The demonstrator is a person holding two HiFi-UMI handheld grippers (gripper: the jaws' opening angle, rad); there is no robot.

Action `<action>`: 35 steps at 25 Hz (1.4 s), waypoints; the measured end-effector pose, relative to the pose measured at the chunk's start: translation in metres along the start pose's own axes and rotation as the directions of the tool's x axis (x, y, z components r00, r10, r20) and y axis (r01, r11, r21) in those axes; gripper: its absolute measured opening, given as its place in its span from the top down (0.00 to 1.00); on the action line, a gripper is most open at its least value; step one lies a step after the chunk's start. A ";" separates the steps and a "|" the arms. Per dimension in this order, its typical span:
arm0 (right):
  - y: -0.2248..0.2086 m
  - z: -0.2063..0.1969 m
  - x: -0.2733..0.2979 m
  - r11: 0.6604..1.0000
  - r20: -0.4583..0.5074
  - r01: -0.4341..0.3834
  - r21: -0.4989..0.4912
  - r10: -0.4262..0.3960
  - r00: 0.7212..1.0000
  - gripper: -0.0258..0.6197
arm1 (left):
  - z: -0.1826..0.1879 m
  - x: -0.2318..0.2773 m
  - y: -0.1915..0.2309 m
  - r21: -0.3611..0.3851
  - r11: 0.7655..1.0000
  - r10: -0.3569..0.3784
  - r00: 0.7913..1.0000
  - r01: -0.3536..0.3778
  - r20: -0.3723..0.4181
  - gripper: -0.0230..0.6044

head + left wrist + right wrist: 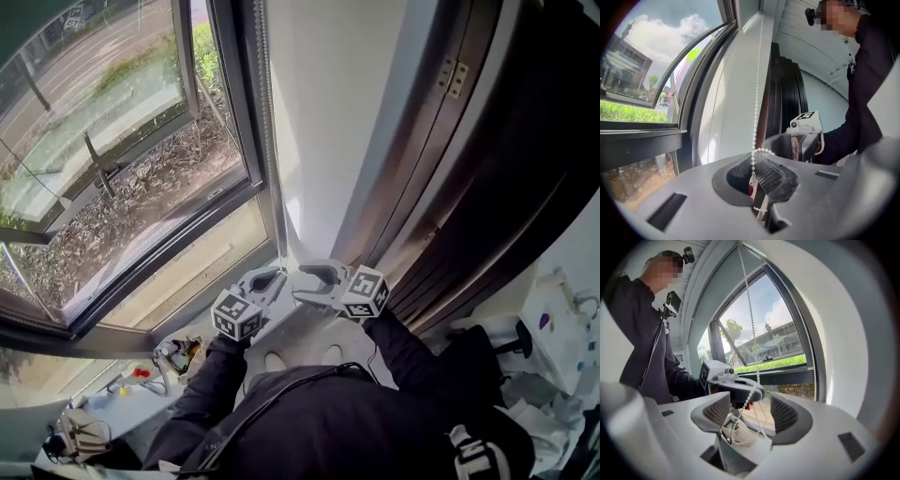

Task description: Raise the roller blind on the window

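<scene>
One bead chain [756, 108] inside left tool [757, 182]

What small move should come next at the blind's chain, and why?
Probably lift the right gripper up the bead chain and close on it higher: its jaws stand apart with the chain loose between them, while the left gripper is clamped on the chain.
</scene>
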State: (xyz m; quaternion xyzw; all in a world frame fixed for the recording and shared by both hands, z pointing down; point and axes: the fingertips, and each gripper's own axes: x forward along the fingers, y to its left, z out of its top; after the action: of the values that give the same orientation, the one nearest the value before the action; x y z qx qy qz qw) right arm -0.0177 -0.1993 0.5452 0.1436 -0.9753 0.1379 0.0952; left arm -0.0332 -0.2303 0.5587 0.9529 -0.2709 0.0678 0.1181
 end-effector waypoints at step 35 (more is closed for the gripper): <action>-0.021 0.120 -0.009 0.973 0.246 0.206 -0.102 -0.176 0.953 0.95 | -0.006 -0.010 -0.023 0.032 0.999 0.004 0.999 -0.005 0.032 0.80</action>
State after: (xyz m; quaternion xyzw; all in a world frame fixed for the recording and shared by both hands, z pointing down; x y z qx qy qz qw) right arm -0.0201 -0.2516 0.4350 0.2461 -0.9681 0.0478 0.0010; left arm -0.0297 -0.2051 0.5583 0.9550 -0.2739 0.0573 0.0981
